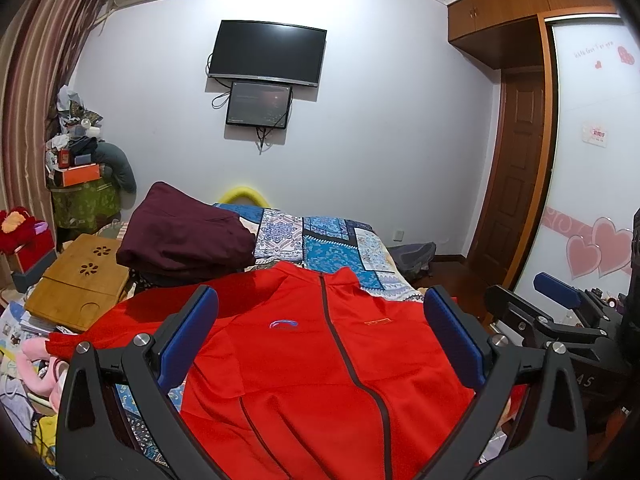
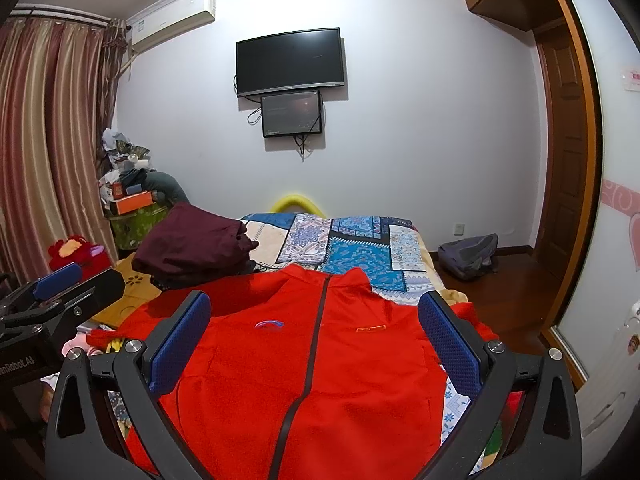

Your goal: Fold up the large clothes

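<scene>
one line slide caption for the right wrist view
Open right gripper above a red zip jacket spread flat on a patchwork bedspread.

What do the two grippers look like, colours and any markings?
Both match: the left gripper and right gripper have black angular frames with silver round bolts and blue textured pads inside the fingers. White lettering shows on each body, only partly readable. No hands or sleeves show.
</scene>
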`<control>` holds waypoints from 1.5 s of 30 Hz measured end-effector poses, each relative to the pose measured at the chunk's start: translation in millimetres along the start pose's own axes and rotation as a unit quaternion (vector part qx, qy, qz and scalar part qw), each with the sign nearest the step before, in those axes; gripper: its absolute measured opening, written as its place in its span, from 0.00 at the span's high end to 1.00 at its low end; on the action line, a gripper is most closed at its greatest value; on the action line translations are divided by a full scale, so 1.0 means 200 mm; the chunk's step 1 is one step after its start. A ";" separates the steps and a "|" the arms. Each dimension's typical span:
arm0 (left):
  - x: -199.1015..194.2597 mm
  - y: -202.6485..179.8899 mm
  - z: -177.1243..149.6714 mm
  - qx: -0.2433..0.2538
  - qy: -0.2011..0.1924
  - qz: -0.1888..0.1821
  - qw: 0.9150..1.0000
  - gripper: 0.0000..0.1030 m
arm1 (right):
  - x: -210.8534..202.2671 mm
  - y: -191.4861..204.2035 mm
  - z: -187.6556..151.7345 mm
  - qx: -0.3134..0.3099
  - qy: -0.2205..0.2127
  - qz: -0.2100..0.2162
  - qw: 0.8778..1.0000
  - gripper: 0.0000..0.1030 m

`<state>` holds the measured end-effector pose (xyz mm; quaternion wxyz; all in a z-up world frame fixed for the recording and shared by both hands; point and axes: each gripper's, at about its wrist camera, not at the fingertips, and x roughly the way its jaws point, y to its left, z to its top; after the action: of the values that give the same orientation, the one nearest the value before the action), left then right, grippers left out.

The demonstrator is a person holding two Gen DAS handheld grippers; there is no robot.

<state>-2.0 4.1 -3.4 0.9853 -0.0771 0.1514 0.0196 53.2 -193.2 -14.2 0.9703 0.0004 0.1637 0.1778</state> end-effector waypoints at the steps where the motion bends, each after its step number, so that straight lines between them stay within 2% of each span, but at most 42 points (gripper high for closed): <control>1: 0.00 0.00 0.00 0.000 0.000 0.000 1.000 0.00 | 0.00 0.00 0.00 0.000 0.000 0.000 1.000 0.00; 45: 0.00 0.00 0.00 -0.001 0.002 -0.004 1.000 0.00 | 0.03 -0.02 0.00 0.001 0.007 -0.001 1.000 0.00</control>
<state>-1.7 5.0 -4.0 0.9849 -0.0782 0.1534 0.0156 59.1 -194.5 -16.5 0.9693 0.0002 0.1710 0.1766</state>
